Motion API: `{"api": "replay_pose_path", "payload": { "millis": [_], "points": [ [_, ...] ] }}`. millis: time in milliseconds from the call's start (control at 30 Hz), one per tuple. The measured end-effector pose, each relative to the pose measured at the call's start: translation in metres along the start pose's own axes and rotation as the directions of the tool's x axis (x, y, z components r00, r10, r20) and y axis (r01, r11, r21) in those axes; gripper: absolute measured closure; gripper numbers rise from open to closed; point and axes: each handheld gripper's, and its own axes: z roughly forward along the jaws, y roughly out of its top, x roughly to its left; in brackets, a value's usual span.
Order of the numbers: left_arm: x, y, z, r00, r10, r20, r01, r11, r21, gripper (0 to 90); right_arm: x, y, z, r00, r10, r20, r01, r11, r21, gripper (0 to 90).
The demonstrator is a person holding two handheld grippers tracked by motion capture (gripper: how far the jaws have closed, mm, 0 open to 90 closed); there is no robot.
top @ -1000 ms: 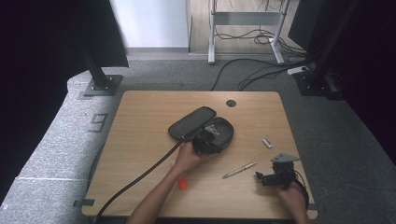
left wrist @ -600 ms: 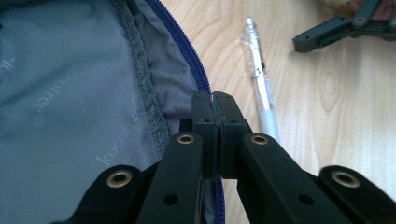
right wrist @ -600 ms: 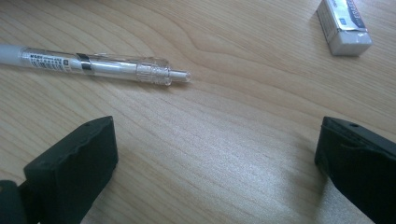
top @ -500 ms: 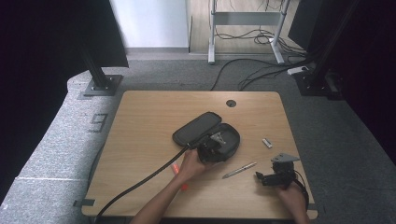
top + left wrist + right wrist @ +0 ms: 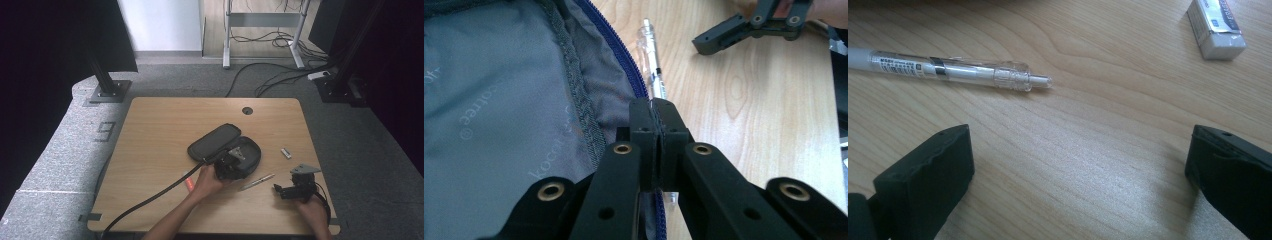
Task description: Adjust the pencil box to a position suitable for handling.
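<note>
A black zip case (image 5: 214, 141) lies open in the middle of the table, its grey lining (image 5: 499, 100) facing up. My left gripper (image 5: 227, 165) is shut on the case's blue zip edge (image 5: 657, 112) at the near right side. A clear pen (image 5: 257, 182) lies just right of the case, between the two grippers. My right gripper (image 5: 282, 191) rests low near the front right corner. It stands open over bare wood (image 5: 1080, 170), with the pen's tip (image 5: 1040, 80) just beyond its jaws. A white eraser (image 5: 1216, 27) lies farther off.
A small red object (image 5: 188, 183) lies beside the left hand. A thick black cable (image 5: 150, 200) trails from the left gripper off the table's front left. A round cable hole (image 5: 247, 110) sits near the far edge. Bare wood spreads across the left and far side.
The left hand has slid right and a little nearer, dragging the open case with it toward the pen. The right gripper has stayed put.
</note>
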Motion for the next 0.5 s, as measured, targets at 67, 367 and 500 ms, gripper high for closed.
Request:
{"api": "replay_pose_path", "payload": {
  "millis": [67,367,500],
  "points": [
    [-0.0023,-0.0001,0.0003,1.0000,0.006,0.003,-0.007,1.0000,0.003,88.0,-0.0001,0.0000,0.0000,1.0000,-0.001,0.000,0.001,1.000,0.000,0.0],
    [-0.0063,-0.0026,0.0045,0.9998,0.019,0.007,-0.019,0.9998,0.011,84.2,-0.0001,0.0000,0.0000,1.0000,-0.002,0.000,0.002,1.000,0.001,0.0],
    [-0.0094,-0.0031,0.0052,0.9981,0.047,-0.040,-0.047,0.9988,0.013,75.8,-0.0001,0.0000,0.0000,1.0000,-0.002,0.000,0.002,1.000,0.001,0.0]
  ]
}}
